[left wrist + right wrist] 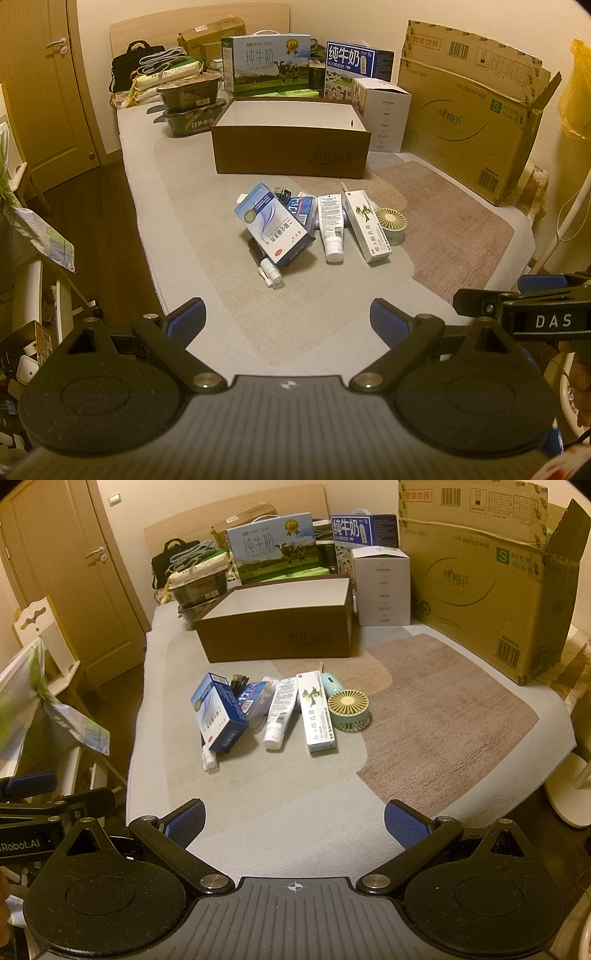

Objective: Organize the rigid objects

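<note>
Both grippers, left (pixel 286 319) and right (pixel 294 821), gape empty at the bed's near edge; the tube (pixel 279 712) lies ahead, lengthwise toward them

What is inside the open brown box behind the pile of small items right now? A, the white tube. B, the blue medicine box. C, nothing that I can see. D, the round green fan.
C: the brown box shows only bare white inner walls, while the white tube, the round fan and the blue medicine box all lie on the mat in front of it.
</note>
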### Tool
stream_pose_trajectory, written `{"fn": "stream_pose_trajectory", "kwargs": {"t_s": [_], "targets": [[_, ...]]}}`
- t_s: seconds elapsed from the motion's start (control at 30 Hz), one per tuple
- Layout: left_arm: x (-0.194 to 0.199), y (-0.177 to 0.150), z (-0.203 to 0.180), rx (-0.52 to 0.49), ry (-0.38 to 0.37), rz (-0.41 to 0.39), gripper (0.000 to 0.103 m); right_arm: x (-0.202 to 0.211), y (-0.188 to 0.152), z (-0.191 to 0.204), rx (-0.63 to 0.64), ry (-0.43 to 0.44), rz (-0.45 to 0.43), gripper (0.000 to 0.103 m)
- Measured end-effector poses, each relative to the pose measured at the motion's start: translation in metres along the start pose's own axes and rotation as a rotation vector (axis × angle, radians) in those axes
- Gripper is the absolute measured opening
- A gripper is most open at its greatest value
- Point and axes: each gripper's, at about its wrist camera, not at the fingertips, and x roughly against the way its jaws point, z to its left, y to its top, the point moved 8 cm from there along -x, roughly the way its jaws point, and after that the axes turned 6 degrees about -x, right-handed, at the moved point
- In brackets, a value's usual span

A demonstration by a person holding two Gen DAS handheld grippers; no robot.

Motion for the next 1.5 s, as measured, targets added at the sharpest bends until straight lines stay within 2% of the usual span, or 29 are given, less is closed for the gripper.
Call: {"fn": "stream_pose_trajectory", "kwargs": {"t_s": [0.87, 1.0, 1.17, 1.5], "targets": [[0.000, 0.009, -0.006, 0.001, 0.000, -0.003, 0.095, -0.001, 0.003, 0.001, -0.001, 0.000, 0.001, 0.103], [0.001, 0.021, -0.005, -0.002, 0.000, -0.005, 0.095, -0.002, 0.003, 0.001, -0.003, 0.002, -0.001, 0.103], [-0.001, 0.021, -0.005, -0.001, 0.000, -0.005, 0.095, -0.007, 0.004, -0.002, -0.014, 0.002, -0.005, 0.103], [-0.025, 0.027, 0.002, 0.005, -0.005, 0.009, 0.095, -0.024, 0.015, -0.015, -0.031, 0.001, -0.025, 0.103]]}}
